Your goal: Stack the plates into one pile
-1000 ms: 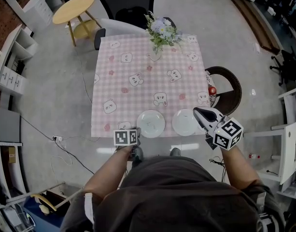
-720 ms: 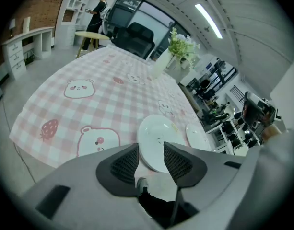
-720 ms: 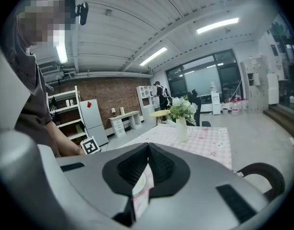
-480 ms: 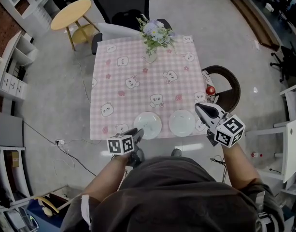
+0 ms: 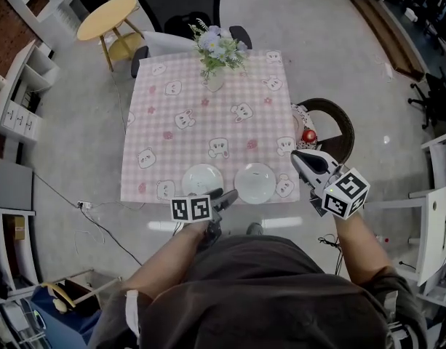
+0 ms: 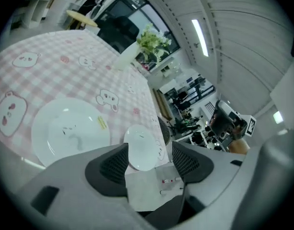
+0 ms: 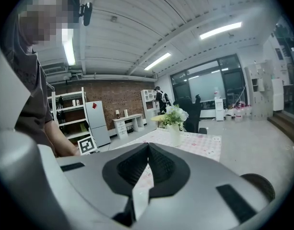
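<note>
Two white plates lie side by side at the near edge of the pink checked table: the left plate (image 5: pixel 203 178) (image 6: pixel 70 133) and the right plate (image 5: pixel 255 182) (image 6: pixel 143 147). My left gripper (image 5: pixel 232 193) (image 6: pixel 149 159) hangs just off the table's near edge, in front of the gap between the plates. Its jaws are opening and nothing is between them; the right plate only shows beyond the gap. My right gripper (image 5: pixel 296 156) (image 7: pixel 147 147) is off the table's near right corner, shut and empty.
A vase of flowers (image 5: pixel 214 57) (image 7: pixel 174 123) stands at the table's far edge, with a black office chair (image 5: pixel 180 6) behind it. A round dark basket (image 5: pixel 337 126) sits on the floor right of the table. A round wooden side table (image 5: pixel 110 17) is at the far left.
My left gripper has moved right along the near edge, from the left plate's left side to the gap between the plates, and its jaws have opened. The right gripper has shifted a little.
</note>
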Tool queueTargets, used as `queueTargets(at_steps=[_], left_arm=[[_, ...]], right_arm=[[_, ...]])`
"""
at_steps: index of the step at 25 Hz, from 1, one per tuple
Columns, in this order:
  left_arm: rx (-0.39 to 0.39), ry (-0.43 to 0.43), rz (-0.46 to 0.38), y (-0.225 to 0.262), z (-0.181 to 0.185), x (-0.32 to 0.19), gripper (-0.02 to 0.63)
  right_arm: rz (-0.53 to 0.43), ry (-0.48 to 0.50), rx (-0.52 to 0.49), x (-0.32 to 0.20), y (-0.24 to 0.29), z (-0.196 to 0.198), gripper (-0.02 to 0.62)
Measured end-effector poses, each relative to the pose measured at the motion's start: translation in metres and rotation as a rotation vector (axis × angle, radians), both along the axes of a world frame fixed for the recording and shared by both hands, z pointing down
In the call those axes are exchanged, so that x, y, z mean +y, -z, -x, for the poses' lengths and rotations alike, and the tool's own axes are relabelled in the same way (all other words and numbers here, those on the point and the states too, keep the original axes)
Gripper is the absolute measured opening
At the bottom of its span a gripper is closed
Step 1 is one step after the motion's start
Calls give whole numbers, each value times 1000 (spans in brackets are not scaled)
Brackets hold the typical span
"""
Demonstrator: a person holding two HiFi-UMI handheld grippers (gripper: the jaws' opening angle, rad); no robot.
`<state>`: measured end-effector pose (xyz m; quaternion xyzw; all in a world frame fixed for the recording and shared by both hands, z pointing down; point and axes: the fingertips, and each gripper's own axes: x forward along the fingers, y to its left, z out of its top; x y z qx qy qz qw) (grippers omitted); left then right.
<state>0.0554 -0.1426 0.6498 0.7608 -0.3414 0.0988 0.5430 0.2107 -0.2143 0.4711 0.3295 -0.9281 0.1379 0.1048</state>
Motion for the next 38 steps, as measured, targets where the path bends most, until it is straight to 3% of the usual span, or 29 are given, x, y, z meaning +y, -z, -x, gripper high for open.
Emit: queueTargets(at_steps=[7,14,19,24,31,34,38], left_arm=[[40,185,282,-48,-39,27,288],[61,279,466,-96,-72,50,311],[116,334,478,-107,-94,46,311],[122,400,492,-124,-91,40,310],[109,380,463,-134,-88,39,310],[122,385,445,-127,-88,41,196],[146,395,447,-120,-84,49,125]], right_arm=[[11,30,6,14,-8,-41,-5],[41,50,11,26,-23,-68,-5],[57,47,11,37,-29,-82,-5],[73,44,21,48,-34,-93,-5],[80,15,18,56,-37,-111,-5],[81,9,11,58,-36,-115,-5],[79,12,2,59,-34,-114,-5]])
